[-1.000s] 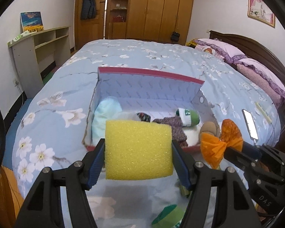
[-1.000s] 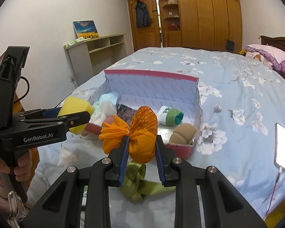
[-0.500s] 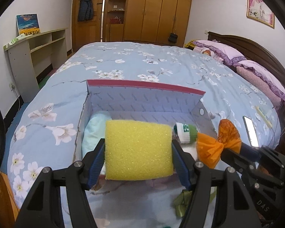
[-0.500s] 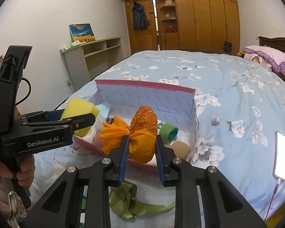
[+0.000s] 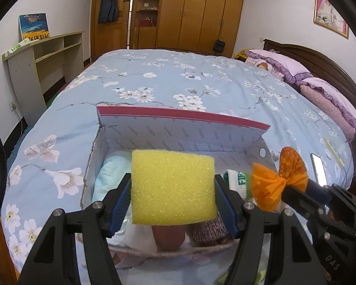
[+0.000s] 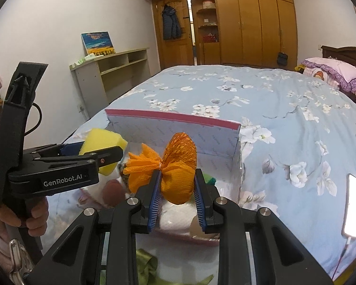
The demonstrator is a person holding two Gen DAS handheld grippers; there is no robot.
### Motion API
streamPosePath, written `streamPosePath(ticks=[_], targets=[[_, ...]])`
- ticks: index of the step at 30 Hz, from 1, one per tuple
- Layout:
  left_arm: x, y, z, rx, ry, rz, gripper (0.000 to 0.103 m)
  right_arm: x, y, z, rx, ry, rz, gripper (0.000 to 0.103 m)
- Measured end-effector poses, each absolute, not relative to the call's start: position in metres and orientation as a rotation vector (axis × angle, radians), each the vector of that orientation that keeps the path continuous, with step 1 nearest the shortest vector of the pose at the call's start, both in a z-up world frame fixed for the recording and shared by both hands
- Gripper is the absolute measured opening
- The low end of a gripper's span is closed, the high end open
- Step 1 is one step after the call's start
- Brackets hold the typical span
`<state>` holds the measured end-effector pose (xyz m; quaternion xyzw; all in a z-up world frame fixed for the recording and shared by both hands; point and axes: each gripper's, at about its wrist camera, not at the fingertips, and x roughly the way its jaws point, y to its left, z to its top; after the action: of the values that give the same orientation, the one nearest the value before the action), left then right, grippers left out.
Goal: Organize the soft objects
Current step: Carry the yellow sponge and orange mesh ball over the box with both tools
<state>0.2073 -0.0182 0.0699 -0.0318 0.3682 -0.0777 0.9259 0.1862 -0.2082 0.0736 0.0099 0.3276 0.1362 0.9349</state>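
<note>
Soft things were what we sorted: our left claw (image 5: 173, 196) clamped the yellow sponge (image 5: 173, 187) at frame centre and our right claw (image 6: 176, 190) pinched the orange mesh pouf (image 6: 175, 173), both hovering over the open box (image 5: 178, 130) on the bed (image 5: 178, 78), seemingly for dropping in.

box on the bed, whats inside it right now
Inside the box: a pale blue cloth, a white-and-green sock, a knitted piece and a brown round item. The yellow sponge covers the middle.
</note>
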Motion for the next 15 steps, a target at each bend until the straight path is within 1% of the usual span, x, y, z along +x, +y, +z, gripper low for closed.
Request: streamPosePath(ticks=[15], targets=[[0.244, -0.032, 0.050, -0.033, 0.766, -0.161, 0.069, 0.224, -0.223, 0.056, 0.031, 0.687, 0.213, 0.027]])
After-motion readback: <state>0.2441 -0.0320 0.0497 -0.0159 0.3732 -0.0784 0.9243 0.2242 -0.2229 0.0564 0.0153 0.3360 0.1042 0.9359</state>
